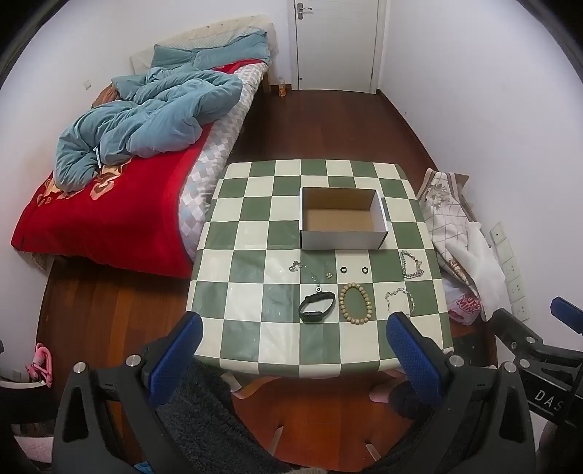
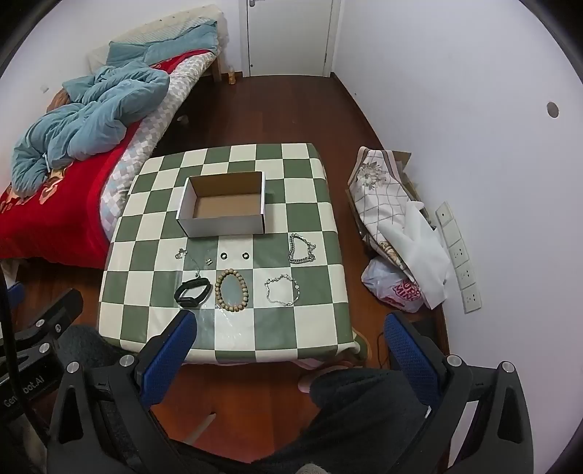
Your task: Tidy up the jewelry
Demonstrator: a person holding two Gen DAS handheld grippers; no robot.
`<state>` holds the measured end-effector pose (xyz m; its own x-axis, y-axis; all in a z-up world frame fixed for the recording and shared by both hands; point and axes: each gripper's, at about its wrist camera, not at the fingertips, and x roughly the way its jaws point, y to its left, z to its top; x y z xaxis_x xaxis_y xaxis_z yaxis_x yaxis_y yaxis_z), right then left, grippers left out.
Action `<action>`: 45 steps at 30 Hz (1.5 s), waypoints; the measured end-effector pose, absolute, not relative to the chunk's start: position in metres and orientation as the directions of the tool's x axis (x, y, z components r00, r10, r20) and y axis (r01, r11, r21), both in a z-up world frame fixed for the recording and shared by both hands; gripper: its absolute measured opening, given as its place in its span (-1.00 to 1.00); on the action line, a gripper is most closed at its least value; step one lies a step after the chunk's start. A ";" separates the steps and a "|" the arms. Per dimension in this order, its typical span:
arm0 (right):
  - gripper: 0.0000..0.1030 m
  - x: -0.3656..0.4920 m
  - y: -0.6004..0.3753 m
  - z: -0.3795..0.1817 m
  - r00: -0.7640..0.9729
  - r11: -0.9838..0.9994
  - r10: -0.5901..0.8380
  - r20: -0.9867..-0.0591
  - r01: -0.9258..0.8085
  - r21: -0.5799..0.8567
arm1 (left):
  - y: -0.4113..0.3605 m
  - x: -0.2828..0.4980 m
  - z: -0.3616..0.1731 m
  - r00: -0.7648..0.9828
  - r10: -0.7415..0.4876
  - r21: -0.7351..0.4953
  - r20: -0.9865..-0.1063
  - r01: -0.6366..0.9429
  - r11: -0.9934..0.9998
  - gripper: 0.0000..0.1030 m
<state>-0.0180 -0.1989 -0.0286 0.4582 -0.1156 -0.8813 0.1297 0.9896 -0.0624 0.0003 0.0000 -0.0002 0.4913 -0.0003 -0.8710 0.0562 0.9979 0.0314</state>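
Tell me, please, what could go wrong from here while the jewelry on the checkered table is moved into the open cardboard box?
1. The two small black rings lie flat; wide blue-padded fingers may push them aside rather than grip them.
2. The thin silver chain necklace lies touching the black wristband, so lifting one may drag the other.
3. The heavy silver chain may dangle and catch on the white cardboard box wall.

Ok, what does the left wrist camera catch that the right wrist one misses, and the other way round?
Only the left wrist view shows the door handle and a pink thing on the floor by the bed. Only the right wrist view shows a round mark on the wall. Both show the checked table, the empty box, the bead bracelet, the black watch and open grippers.
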 end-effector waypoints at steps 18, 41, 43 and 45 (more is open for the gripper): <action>1.00 -0.020 -0.201 -0.027 0.450 0.989 -0.120 -0.885 0.127 -0.069 | -0.001 0.000 0.000 0.497 -0.006 0.025 -0.868 0.057 0.998 1.00; 1.00 -0.021 -0.203 -0.024 0.454 0.990 -0.120 -0.883 0.123 -0.071 | -0.011 0.000 -0.002 0.497 -0.015 0.016 -0.868 0.059 0.998 1.00; 1.00 -0.018 -0.204 -0.018 0.452 0.989 -0.122 -0.883 0.125 -0.073 | -0.003 -0.003 0.003 0.499 -0.020 0.012 -0.866 0.061 0.998 1.00; 1.00 -0.018 -0.203 -0.019 0.453 0.990 -0.121 -0.883 0.124 -0.072 | -0.002 -0.003 0.004 0.500 -0.021 0.011 -0.866 0.061 0.998 1.00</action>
<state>-0.0181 -0.2031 -0.0188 0.4532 -0.1214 -0.8831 0.1239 0.9896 -0.0725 -0.0034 -0.0025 0.0039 0.5003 -0.0210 -0.8656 0.0615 0.9980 0.0114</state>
